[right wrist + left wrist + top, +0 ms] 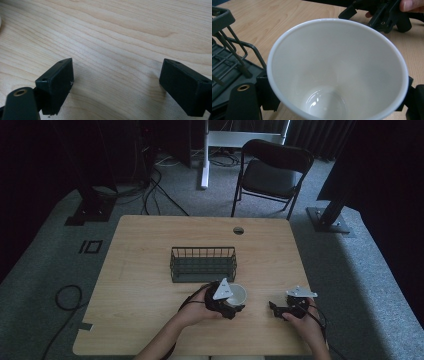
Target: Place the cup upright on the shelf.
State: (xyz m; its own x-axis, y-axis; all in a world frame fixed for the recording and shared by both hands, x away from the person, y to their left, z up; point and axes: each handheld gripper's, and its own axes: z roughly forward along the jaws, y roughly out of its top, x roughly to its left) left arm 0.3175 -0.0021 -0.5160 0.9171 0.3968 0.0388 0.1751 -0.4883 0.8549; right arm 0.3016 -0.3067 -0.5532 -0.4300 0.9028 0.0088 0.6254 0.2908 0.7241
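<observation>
High view: white cup [239, 293] upright at lower centre of the frame, just below the wire basket [203, 264]; left gripper [231, 310] is clamped on it, right gripper [276, 310] well apart at lower right.

Left gripper view: cup [337, 67] sits between the jaws, mouth facing camera; basket [229, 57] at left edge, just beside.

Right gripper view: jaws spread wide, nothing between, over bare table [112, 37].
</observation>
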